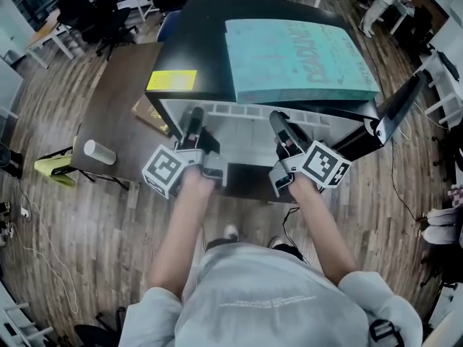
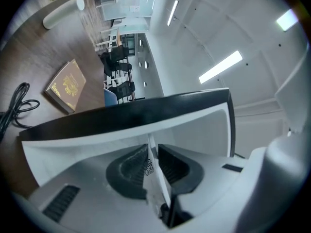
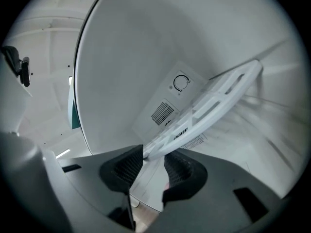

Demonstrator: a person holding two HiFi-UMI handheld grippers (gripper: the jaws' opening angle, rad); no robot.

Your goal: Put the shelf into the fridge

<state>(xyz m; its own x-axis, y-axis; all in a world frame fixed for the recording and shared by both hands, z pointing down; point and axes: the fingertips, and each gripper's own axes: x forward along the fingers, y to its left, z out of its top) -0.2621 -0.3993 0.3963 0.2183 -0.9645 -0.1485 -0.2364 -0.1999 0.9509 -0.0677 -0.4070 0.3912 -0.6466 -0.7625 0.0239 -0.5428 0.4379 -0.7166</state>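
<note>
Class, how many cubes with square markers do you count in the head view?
2. The left cube sits left of centre, the right cube right of centre, both before the fridge. None seems hidden.

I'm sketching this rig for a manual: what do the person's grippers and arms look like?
Each handheld tool, the left gripper and the right gripper, has a grey-white body, black fingers with ribbed pads, and a white cube bearing black square markers. The person wears a light grey sweatshirt that leaves the forearms bare.
</note>
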